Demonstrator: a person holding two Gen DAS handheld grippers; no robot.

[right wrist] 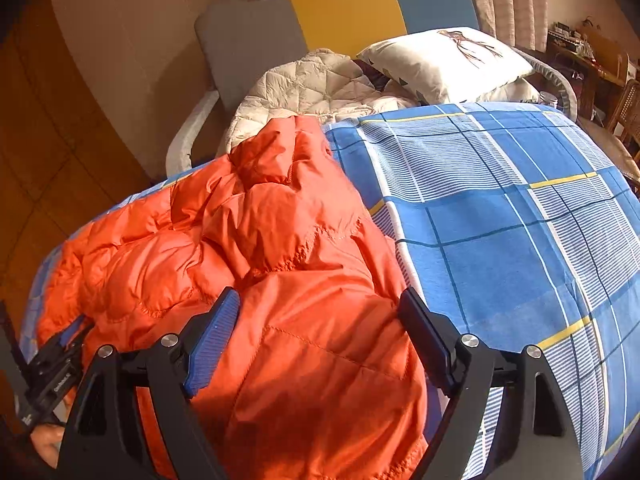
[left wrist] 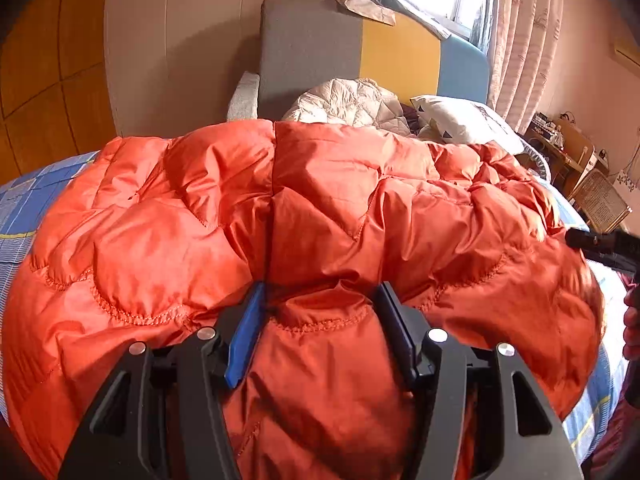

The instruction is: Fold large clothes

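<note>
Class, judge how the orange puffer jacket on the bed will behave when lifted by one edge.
The orange puffer jacket will probably flop and drape, given its crumpled folds. Its quilted padding suggests it is light for its bulk. The sheen of the shell hints it may slip.

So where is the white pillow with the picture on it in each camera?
Left wrist: the white pillow lies upper right, behind the orange jacket.
Right wrist: the pillow lies top, right of centre, beyond the blue checked sheet.
Shared landmark: the grey, yellow and blue headboard behind it.
</note>
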